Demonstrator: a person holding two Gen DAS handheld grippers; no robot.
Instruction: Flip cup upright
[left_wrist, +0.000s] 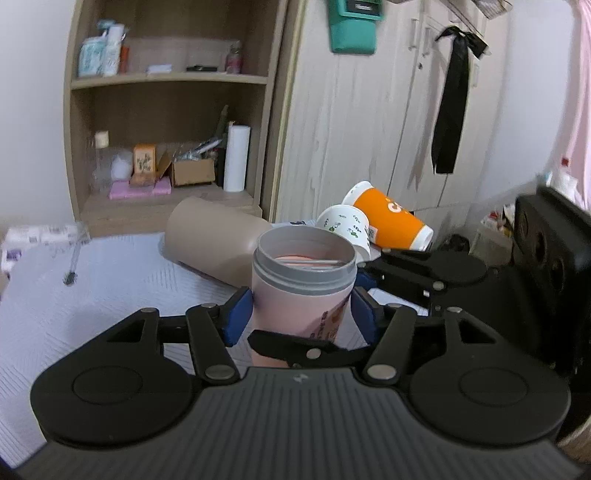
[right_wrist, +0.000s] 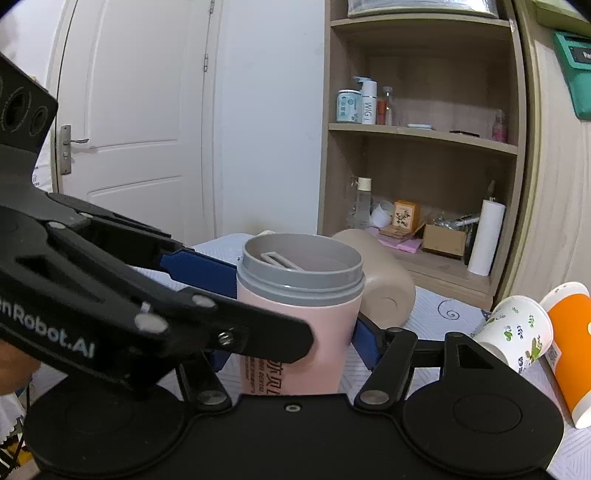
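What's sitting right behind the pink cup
A tan cup lies on its side behind the pink cup; the pink cup hides part of it. Farther right lie a white patterned cup and an orange cup.

The pink cup (left_wrist: 301, 295) with its grey threaded rim stands upright, mouth up, pinched between the blue pads of both my grippers.

A bench (left_wrist: 110, 280) with a white, line-patterned cover carries the things. A tan tumbler (left_wrist: 210, 236) lies on its side on it, toward the back. To the right, a white leaf-print cup (left_wrist: 345, 225) and an orange cup (left_wrist: 395, 221) lie tipped over, touching each other. The pink cup (left_wrist: 299, 295) stands upright, open mouth up, just in front of the tumbler. A small dark item (left_wrist: 69, 277) lies near the left edge, too blurred to identify.
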